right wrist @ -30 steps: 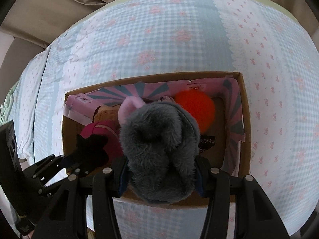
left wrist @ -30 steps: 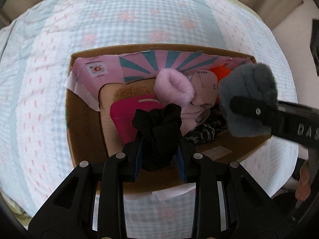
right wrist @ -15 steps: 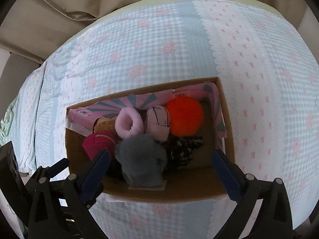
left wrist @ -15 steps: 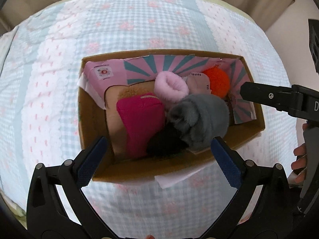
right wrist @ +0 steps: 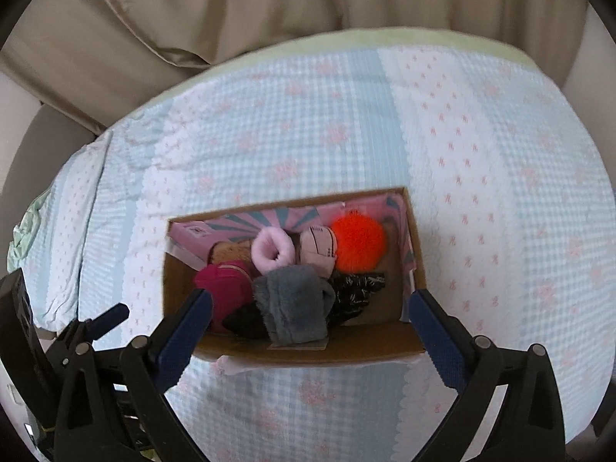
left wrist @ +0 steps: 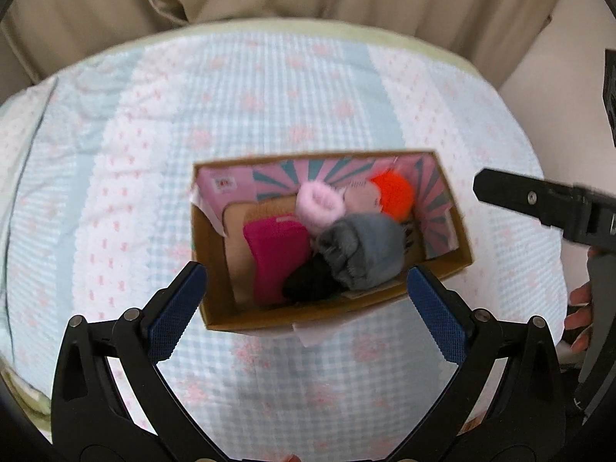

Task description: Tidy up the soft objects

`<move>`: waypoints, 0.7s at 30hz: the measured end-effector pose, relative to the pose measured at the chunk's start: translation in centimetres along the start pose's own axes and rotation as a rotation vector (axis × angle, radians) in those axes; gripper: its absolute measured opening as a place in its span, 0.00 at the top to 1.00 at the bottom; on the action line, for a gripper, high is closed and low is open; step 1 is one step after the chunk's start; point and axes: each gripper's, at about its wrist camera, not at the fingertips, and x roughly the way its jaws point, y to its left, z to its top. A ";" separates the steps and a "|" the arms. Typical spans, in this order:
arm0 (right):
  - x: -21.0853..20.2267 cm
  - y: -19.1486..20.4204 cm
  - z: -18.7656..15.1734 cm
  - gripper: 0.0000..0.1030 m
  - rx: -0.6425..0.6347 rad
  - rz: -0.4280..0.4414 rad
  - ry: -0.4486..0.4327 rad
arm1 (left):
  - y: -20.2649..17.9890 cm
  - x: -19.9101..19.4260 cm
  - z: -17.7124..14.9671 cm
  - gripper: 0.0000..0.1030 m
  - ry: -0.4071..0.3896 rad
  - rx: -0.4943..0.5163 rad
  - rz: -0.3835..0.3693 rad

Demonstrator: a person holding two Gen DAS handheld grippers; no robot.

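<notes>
A cardboard box point(left wrist: 246, 317) sits on a bed with a blue and white checked sheet point(left wrist: 269, 88) that has little pink flowers. The box holds many soft things.

A fluffy grey one point(left wrist: 362, 256) lies near the front of the box, and a black soft thing point(left wrist: 310, 283) peeks out just beside it, touching it. A dark pink one point(left wrist: 277, 258) lies to their left. Behind them sit a light pink fuzzy ring point(left wrist: 319, 204) and a bright orange pom-pom point(left wrist: 392, 194). A black piece with white marks point(right wrist: 356, 288) lies on the right of the grey one.

The left gripper point(left wrist: 306, 308) hangs above the front edge of the box. Its two blue fingers are spread wide apart and hold nothing.

The right gripper point(right wrist: 308, 325) is also above the front of the box. Its fingers are wide apart too, with nothing between them.

Tan curtains point(right wrist: 269, 7) hang behind the bed.
</notes>
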 end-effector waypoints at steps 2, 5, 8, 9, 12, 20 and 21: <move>-1.7 0.3 0.0 0.02 -0.021 0.008 -0.026 | -0.8 -2.7 0.5 0.00 -0.047 -0.004 0.004; -5.9 0.6 0.0 0.02 -0.055 -0.007 -0.097 | -2.3 -6.9 1.1 0.00 -0.125 0.002 0.027; -10.2 0.7 -0.2 0.02 -0.082 -0.027 -0.169 | -4.1 -11.8 1.4 0.00 -0.217 0.008 0.052; -12.0 0.7 -0.4 0.02 -0.093 -0.035 -0.201 | -4.7 -13.4 1.5 0.00 -0.250 0.010 0.057; -17.0 0.7 -1.2 0.02 -0.131 -0.070 -0.290 | -6.4 -17.9 1.4 0.00 -0.339 0.010 0.085; -26.8 -0.2 -4.7 0.02 -0.170 -0.133 -0.464 | -9.7 -25.2 -1.2 0.00 -0.491 -0.008 0.125; -27.4 -0.4 -5.0 0.02 -0.173 -0.137 -0.477 | -9.9 -25.6 -1.6 0.00 -0.500 -0.011 0.126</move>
